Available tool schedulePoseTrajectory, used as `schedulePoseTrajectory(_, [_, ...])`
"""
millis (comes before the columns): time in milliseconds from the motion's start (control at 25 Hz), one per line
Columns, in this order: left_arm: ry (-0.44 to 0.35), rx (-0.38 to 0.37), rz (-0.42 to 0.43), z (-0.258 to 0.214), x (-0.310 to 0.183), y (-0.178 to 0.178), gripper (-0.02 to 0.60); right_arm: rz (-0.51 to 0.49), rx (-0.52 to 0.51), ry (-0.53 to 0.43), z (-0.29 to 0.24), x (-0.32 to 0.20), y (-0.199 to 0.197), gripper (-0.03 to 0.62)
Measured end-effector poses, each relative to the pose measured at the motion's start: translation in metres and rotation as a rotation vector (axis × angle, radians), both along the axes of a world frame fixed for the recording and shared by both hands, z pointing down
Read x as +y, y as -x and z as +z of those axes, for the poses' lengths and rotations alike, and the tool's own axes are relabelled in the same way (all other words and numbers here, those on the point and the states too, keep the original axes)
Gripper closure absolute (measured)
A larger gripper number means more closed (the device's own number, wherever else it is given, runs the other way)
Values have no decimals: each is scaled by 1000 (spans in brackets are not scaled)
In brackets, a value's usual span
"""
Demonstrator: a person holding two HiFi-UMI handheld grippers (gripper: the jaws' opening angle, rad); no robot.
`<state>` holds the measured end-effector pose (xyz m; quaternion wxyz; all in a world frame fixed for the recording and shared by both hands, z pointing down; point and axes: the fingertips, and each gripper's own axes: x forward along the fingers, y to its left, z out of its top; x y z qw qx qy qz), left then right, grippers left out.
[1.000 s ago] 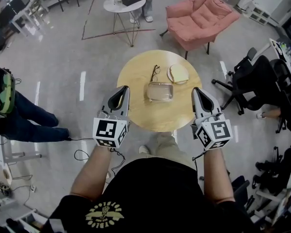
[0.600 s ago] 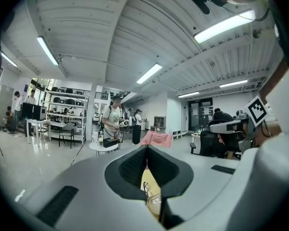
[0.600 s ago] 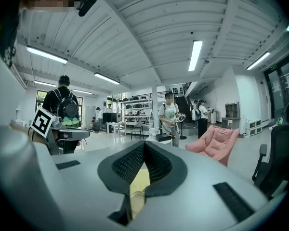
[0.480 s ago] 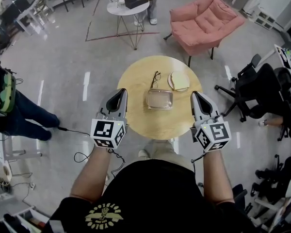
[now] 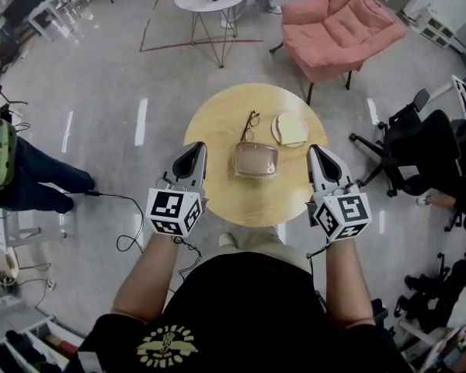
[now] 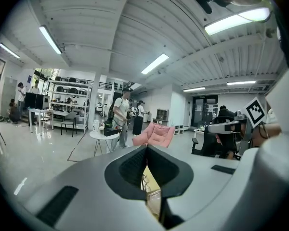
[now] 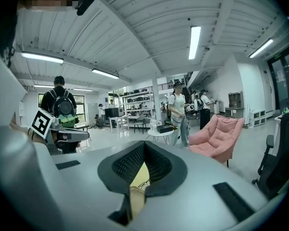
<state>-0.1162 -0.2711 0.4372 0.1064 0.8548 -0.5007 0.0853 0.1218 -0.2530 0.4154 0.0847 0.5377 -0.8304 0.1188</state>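
The left tool (image 5: 193, 154) and the right tool (image 5: 320, 158) each have their jaws pressed together with nothing between them, one held at either edge of the round wooden bench (image 5: 217, 189). Between them, touched by neither, lies a clear lidded box (image 5: 255, 159) (about mid-bench). Spectacles (image 5: 250, 120) and a pale round disc (image 5: 289, 128) lie just beyond it.

Left gripper (image 6: 146, 148) jaws together, pink armchair (image 6: 156, 133) beyond
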Motion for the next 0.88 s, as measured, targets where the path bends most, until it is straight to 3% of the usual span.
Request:
schedulePoseTrajectory(440, [99,29,10,47,-30,-28,563,-8,-19,79,35,-32,-21,580])
schedulePoseTrajectory(880, [268,55,27,111,-46,-45,563,-19,-43,194,84,-55,-36,580])
